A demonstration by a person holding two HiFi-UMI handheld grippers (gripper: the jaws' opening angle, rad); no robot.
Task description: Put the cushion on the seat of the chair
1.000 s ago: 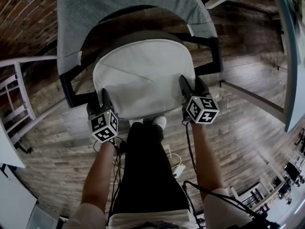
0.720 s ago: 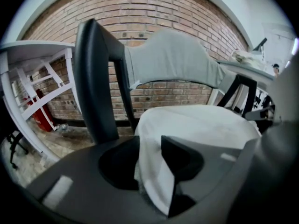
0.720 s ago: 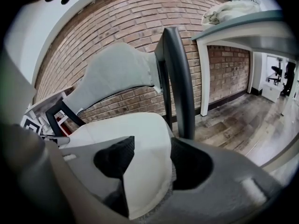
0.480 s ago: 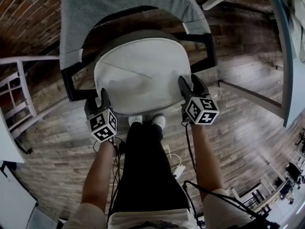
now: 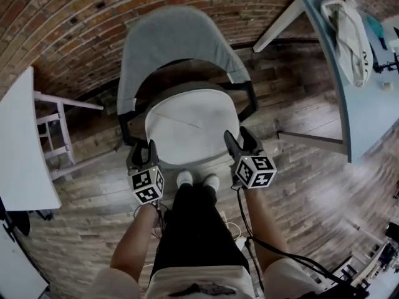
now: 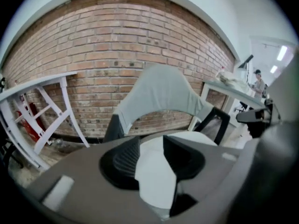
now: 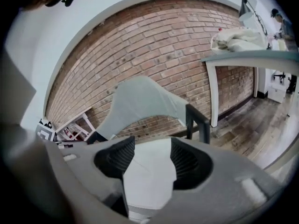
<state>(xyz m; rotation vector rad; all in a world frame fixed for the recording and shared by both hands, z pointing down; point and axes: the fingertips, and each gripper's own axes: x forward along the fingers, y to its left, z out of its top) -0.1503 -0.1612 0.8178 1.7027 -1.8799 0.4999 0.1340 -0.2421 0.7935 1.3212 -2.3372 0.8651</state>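
The chair's point(image 5: 171, 42) legs are hidden beneath its seat point(image 5: 187, 88), and in both gripper views the gripper bodies cover everything below the seat's front. Whether any pad actually touches fabric is hard to make out, since the white cushion point(image 5: 190, 126) fills the whole gap between each pair of fingers. Compared with a second ago, the head view takes in far more: the chair's full grey back, the brick wall point(image 5: 93, 17), a white table point(image 5: 19, 148) to the left and a pale blue table point(image 5: 368, 104) with a whitish cloth point(image 5: 349, 30) to the right. Chair and cushion look smaller, and the cushion has stayed flat on the seat. The left gripper point(image 5: 143, 149) has its fingers point(image 6: 121, 162) spread wide with nothing clamped, its tips just beside the cushion's front-left rim. The right gripper point(image 5: 239, 139) is likewise spread wide and holds nothing, its fingers point(image 7: 114, 160) overlapping the front-right rim. The person's white shoes point(image 5: 185, 179) stand on the wooden floor point(image 5: 312, 185) just before the seat, between the two grippers
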